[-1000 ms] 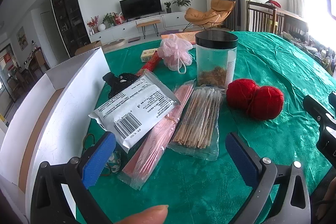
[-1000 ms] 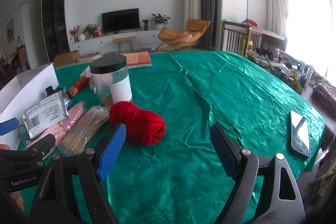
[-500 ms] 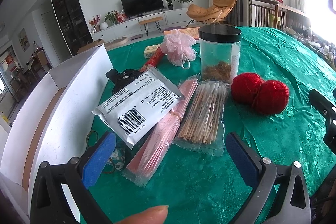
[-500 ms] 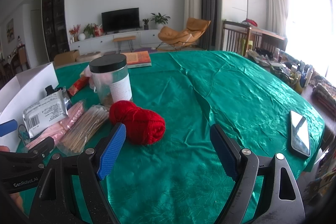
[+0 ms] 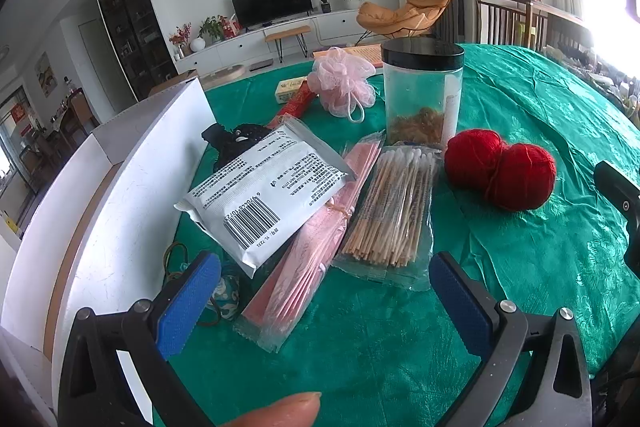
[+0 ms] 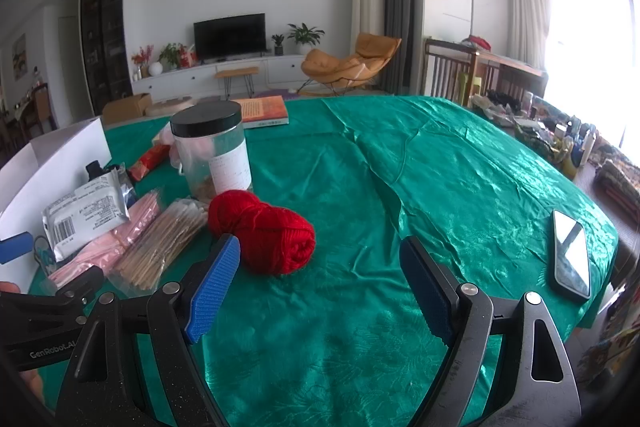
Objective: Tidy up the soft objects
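over on the left the white box (image 5: 132, 163) stands open beside the heap, and the left gripper (image 5: 320, 291) hovers with its jaws spread wide and empty, lined up on the white sachet (image 5: 260, 195) lying atop the pink packet (image 5: 316, 251). best to close on the sachet's near edge alone so the cotton swabs (image 5: 396, 207) aren't dragged along. further right, the right gripper (image 6: 320, 287) hangs wide and empty near the red yarn (image 6: 266, 235).

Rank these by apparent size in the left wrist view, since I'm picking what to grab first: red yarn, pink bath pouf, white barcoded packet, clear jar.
1. White barcoded packet
2. Red yarn and clear jar: look alike
3. Pink bath pouf: smallest, but farthest, so unsure
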Demonstrator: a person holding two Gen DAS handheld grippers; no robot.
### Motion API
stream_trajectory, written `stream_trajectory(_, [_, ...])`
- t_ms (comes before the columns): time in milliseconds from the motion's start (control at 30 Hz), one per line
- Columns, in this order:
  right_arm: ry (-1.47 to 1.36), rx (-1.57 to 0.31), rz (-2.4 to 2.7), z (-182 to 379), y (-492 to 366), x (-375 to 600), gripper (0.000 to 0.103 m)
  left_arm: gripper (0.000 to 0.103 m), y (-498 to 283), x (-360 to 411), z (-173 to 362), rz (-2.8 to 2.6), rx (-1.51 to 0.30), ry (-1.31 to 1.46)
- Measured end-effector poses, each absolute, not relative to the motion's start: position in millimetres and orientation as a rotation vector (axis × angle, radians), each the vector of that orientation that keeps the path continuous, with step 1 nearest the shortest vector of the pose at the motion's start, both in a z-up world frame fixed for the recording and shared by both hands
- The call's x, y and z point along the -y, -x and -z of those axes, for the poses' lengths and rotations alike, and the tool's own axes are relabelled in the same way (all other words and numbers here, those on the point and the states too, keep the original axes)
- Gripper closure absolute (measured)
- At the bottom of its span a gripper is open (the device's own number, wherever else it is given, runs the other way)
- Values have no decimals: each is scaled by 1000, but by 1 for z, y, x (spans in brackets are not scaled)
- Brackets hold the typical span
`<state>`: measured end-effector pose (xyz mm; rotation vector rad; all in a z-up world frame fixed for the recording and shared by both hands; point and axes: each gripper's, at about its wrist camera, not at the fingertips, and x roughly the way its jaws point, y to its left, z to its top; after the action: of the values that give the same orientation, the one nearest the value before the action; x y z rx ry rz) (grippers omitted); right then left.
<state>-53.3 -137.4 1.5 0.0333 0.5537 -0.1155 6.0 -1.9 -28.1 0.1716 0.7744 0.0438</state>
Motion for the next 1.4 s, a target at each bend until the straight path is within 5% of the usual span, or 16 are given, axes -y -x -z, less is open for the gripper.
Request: stream_trajectory(1400, [-47,-612,100,7,47,141,18,0,-52,-44,93,55,-978,-21])
